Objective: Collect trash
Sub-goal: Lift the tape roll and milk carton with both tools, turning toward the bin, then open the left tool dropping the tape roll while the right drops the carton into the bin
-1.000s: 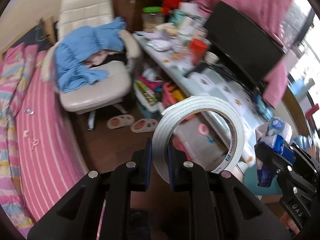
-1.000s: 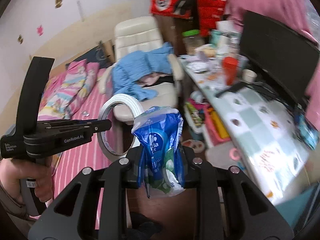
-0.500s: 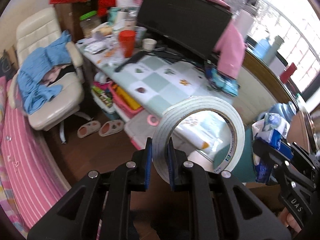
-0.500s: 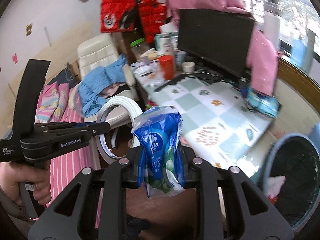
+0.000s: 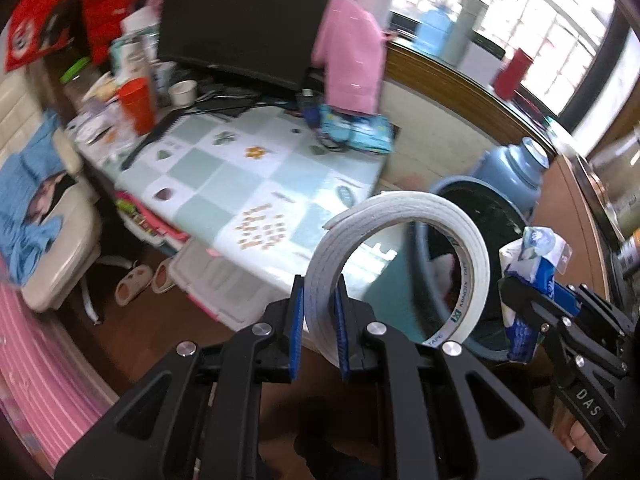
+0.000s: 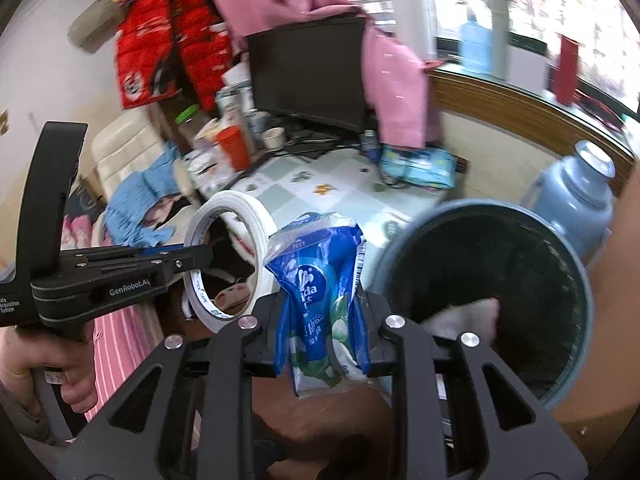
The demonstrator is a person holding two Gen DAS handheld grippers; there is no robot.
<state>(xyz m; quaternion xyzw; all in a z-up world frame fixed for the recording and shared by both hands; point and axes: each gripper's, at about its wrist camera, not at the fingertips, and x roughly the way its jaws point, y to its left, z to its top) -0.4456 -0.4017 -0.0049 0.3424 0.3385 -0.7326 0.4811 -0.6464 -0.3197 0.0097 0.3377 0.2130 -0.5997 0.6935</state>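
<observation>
My left gripper point(image 5: 318, 328) is shut on a white roll of tape point(image 5: 404, 216), held upright in the air; the roll also shows in the right wrist view point(image 6: 256, 220), with the left gripper point(image 6: 200, 256) at the left. My right gripper point(image 6: 320, 336) is shut on a crumpled blue and white tissue wrapper point(image 6: 320, 280); the wrapper also shows at the right of the left wrist view point(image 5: 536, 268). A blue-grey trash bin point(image 6: 576, 280) with a black liner stands just right of both grippers and holds a white scrap point(image 6: 464, 312). The bin also shows behind the tape point(image 5: 452, 190).
A table with a green checked cloth point(image 5: 224, 176) carries a monitor point(image 5: 240, 20), a red cup point(image 5: 138, 104) and clutter. A blue water jug point(image 6: 576, 200) stands behind the bin. A white chair with blue cloth point(image 5: 36, 200) and slippers point(image 5: 148, 280) are at the left.
Both grippers have swung right with their loads, away from the bed and chair. The trash bin has come much closer and now fills the right side of the right wrist view.
</observation>
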